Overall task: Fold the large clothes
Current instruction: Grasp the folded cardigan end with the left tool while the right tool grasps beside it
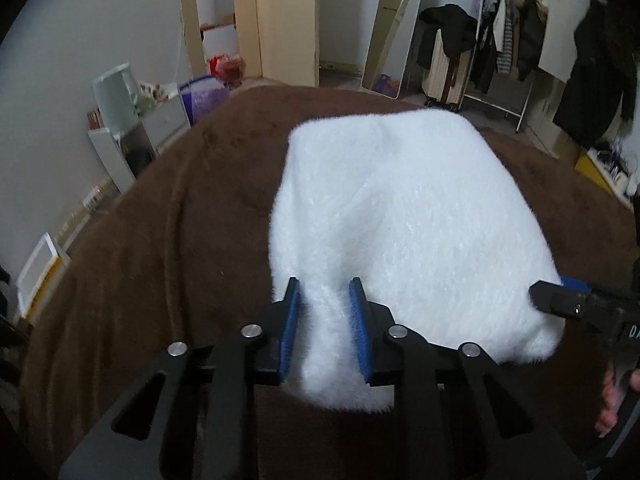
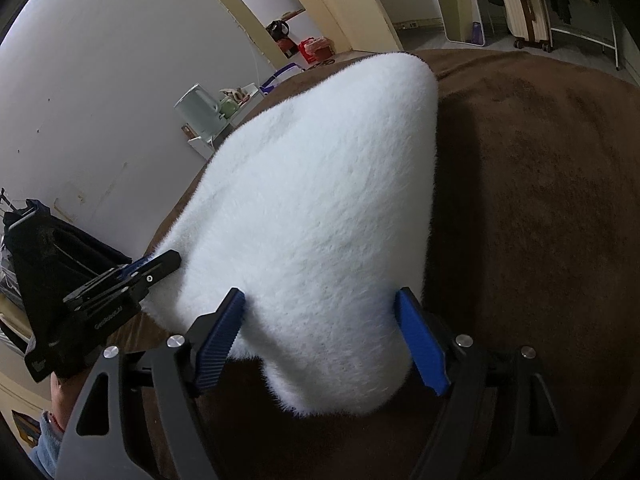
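Two tongs work at the near edge of the white fluffy garment (image 1: 400,216). Our left tongs (image 1: 325,292) are narrow, blue pads pinching a bunched fold. Our right tongs (image 2: 320,300) stand wide, the garment's near corner between the pads, not squeezed. Beyond both, the garment lies folded on the brown blanket (image 1: 160,220). Farther off stand a mirror (image 1: 396,28) and a clothes rack (image 1: 508,32).
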{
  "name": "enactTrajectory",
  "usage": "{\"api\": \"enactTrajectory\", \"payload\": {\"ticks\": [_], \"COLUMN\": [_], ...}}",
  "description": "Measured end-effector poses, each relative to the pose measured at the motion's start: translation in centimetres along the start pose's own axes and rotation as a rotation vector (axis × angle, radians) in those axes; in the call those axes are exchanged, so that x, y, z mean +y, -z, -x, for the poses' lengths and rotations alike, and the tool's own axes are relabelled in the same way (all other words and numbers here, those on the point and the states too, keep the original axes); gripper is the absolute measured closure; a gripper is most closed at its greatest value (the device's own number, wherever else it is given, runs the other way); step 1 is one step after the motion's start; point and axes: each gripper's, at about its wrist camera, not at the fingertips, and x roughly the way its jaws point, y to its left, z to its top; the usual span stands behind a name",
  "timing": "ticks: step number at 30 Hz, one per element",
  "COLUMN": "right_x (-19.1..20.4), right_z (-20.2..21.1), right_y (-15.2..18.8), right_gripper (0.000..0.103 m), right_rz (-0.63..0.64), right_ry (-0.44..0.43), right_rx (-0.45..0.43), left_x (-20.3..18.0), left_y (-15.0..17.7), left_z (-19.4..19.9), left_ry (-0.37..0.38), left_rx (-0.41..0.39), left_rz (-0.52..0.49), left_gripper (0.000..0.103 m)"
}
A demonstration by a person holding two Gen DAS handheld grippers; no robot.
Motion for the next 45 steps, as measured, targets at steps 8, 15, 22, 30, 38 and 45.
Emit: {"api": "enactTrajectory", "payload": {"ticks": [8, 15, 22, 30, 38, 45], "right_x": [0.2, 0.0, -0.3, -0.2, -0.4, 1.0], "right_z": [-0.1, -0.1, 0.0, -0.1, 0.0, 1.7], "right_y": [0.3, 0.5, 0.8, 1.0, 1.1, 0.6], "right_gripper": [0.024, 0.023, 0.021, 0.021, 0.021, 0.021], "right_rz": [0.011, -0.006, -0.024, -0.021, -0.034, -0.004], "right_ry": [0.000, -0.008, -0.026, -0.031, -0.039, -0.030], "right_rx": [0.000, -0.008, -0.009, -0.015, -0.019, -0.062], "left_x": [0.4, 4.8, 3.0, 3.8, 3.1, 2.4], "left_y": [0.3, 0.7, 0.7, 0.7, 0.4, -0.2], "left_z": [-0.8, -1.5, -1.2, -3.0, -2.4, 1.3], "left_ry": [0.019, 0.226, 0.151, 0.192, 0.226, 0.148], "left_rx": [0.048, 0.067, 0.067, 0.098, 0.061, -0.048], "left_rz": [-0.008, 0.252, 0.160, 0.220, 0.204, 0.133], "left_gripper": [0.064, 0.090, 0.088, 0.075, 0.085, 0.089]}}
